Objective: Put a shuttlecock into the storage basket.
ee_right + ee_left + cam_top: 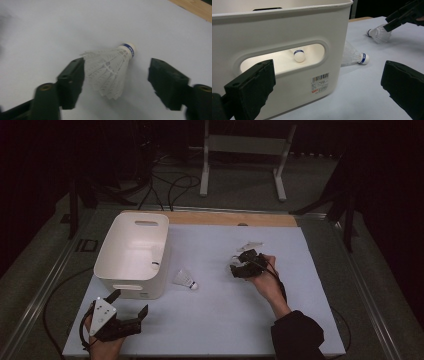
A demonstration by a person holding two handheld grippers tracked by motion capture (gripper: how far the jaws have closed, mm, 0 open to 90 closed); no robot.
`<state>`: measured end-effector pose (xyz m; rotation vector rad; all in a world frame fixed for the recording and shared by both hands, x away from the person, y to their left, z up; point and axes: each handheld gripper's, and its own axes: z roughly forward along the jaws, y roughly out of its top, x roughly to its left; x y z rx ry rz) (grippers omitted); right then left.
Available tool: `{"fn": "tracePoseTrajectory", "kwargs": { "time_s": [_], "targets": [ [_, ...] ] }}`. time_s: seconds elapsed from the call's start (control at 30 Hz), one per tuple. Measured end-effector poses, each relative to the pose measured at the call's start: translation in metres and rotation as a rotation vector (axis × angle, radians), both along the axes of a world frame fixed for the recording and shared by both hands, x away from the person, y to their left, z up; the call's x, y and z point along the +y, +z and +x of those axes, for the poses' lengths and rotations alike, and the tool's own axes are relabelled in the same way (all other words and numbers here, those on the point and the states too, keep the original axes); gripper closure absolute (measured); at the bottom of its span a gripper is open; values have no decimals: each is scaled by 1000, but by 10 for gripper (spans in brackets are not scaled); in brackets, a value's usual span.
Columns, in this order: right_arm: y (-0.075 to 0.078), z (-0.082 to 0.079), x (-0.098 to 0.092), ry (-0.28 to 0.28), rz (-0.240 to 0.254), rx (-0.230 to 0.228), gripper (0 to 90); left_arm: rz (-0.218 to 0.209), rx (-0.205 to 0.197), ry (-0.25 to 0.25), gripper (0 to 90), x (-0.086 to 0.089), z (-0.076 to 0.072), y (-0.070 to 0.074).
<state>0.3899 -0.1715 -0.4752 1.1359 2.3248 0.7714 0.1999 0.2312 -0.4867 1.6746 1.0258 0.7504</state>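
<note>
A white feather shuttlecock [112,67] with a blue-banded cork lies on its side on the pale table between the jaws of my right gripper [116,75]. The left jaw is against its feathers and the right jaw stands apart from it, so the gripper is open. From the high view this gripper [245,262] is right of centre, with the shuttlecock [250,244] just beyond it. A second shuttlecock [185,279] lies beside the white bin [131,287]. A third shuttlecock [299,55] rests inside the bin. My left gripper [131,303] stands open and empty at the bin's near corner.
The bin wall [287,27] with its handle slot is close in front of the left jaws. A wooden strip [230,218] runs along the table's far edge. Cables and a white metal stand [245,150] are on the floor beyond.
</note>
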Motion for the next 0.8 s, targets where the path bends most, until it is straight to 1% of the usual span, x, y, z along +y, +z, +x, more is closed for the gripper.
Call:
{"fn": "tracePoseTrajectory", "kwargs": {
  "time_s": [0.13,0.23,0.27,0.3,0.37,0.47,0.6,0.67,0.73,0.8],
  "targets": [
    [-3,2,3,-1,-22,-11,408,1,0,0,2,1,0,0],
    [-5,3,6,2,-44,-29,466,0,-1,1,2,0,0,0],
    [-5,4,6,-2,-57,-36,495,0,-1,1,2,0,0,0],
    [-6,5,6,-5,-61,-41,518,0,-1,2,2,0,0,0],
    [-6,6,7,-7,-52,-41,554,1,0,1,2,0,0,0],
    [-8,8,7,-4,-52,-38,617,0,-1,1,2,0,0,0],
    [-11,13,5,-14,-34,-6,690,0,-1,1,2,0,0,0],
    [-13,15,4,-28,-24,4,722,-1,-2,1,2,0,0,0],
    [-14,16,3,-38,-18,8,750,0,-2,1,2,0,0,0],
    [-14,17,2,-41,-19,2,786,0,-1,1,2,0,0,0]
  ]
}}
